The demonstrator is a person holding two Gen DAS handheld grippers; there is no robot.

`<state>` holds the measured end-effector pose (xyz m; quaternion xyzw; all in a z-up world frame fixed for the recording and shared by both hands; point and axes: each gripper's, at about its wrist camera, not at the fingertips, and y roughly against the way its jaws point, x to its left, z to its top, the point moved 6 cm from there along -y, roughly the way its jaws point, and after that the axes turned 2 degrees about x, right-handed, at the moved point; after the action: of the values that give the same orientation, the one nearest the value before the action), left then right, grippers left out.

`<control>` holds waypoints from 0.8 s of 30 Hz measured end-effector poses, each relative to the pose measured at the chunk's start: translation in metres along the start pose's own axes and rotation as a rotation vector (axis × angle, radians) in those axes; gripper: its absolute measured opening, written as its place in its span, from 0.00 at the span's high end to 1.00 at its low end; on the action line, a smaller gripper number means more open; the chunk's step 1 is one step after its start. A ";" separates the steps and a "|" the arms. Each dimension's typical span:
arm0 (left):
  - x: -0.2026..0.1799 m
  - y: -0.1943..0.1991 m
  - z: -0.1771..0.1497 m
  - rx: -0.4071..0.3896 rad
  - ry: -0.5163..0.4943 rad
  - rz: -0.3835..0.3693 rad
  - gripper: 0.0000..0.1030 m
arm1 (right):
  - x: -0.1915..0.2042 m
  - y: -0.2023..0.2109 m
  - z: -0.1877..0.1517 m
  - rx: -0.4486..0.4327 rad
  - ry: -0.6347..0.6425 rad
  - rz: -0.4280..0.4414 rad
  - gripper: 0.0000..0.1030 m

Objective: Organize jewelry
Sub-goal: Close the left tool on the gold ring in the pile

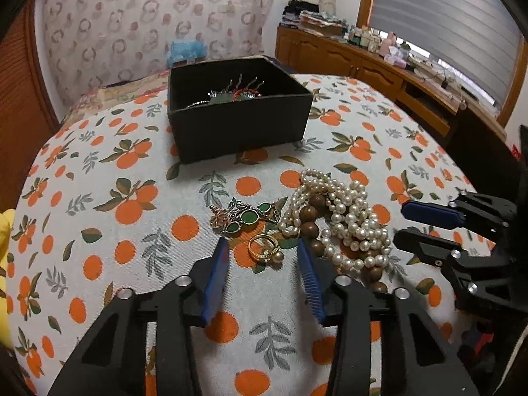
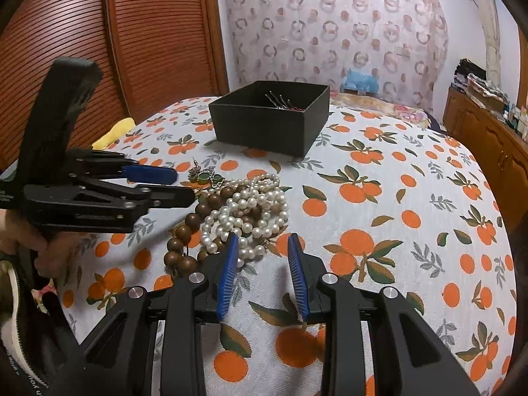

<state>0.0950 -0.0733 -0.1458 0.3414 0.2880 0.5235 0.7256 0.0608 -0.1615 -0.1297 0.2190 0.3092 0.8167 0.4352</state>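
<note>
Gold ring [image 1: 264, 247] framed between wide left gripper [image 1: 262, 253] jaws — pick-up step, next closing gently, then carrying to black box [image 1: 239, 132]; right gripper [image 2: 264, 247] likewise wide, empty.

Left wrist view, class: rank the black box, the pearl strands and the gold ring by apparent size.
1. black box
2. pearl strands, though they lie nearer the camera
3. gold ring, clearly smallest despite being nearest
</note>
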 end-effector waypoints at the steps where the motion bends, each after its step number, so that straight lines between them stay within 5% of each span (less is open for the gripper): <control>1: 0.000 -0.002 0.000 0.005 0.000 0.009 0.63 | 0.000 0.000 0.000 -0.002 0.001 0.001 0.68; 6: -0.004 -0.006 0.001 0.010 -0.030 0.045 0.65 | 0.000 -0.002 -0.001 0.001 -0.001 0.012 0.68; 9: -0.006 -0.007 0.001 0.006 -0.049 0.065 0.82 | 0.000 -0.003 -0.001 0.002 0.001 0.011 0.68; 24: 0.007 0.025 -0.001 -0.093 0.026 0.023 0.82 | -0.002 -0.007 -0.001 0.026 -0.004 0.006 0.68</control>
<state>0.0823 -0.0606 -0.1265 0.3041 0.2687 0.5491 0.7306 0.0654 -0.1607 -0.1352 0.2270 0.3184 0.8134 0.4306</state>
